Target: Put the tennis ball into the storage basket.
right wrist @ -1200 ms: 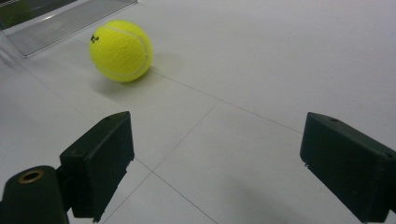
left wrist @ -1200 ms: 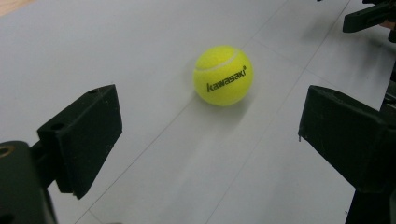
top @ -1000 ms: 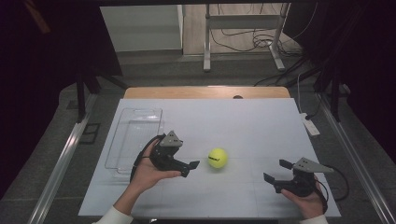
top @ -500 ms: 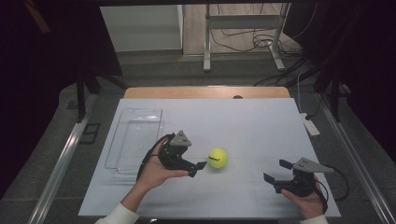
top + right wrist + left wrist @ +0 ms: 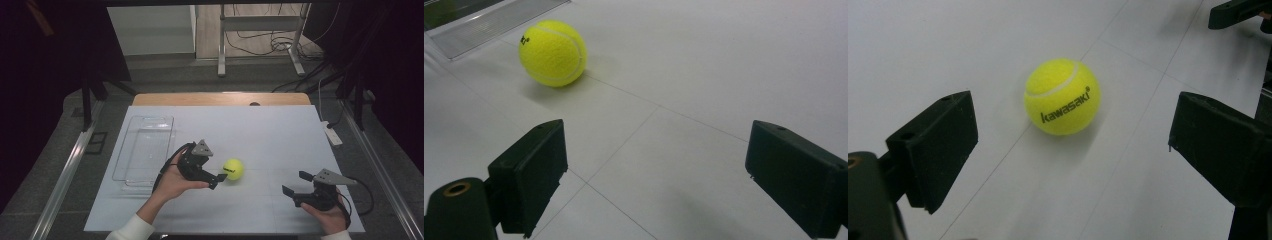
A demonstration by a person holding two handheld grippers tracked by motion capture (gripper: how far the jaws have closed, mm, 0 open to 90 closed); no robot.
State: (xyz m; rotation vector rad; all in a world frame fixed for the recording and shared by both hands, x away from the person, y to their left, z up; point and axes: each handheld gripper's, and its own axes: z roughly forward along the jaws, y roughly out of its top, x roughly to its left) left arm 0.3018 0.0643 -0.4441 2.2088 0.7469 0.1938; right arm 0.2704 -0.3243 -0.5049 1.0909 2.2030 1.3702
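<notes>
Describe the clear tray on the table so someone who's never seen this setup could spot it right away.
Start at the white table and look to its left side, left of the left gripper and the yellow tennis ball. The clear plastic tray lies there, long, rectangular and empty. It is the one see-through thing on the table.

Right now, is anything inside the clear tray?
Nothing shows inside the clear tray; the white table shows through its base. The left tool hides none of it.
</notes>
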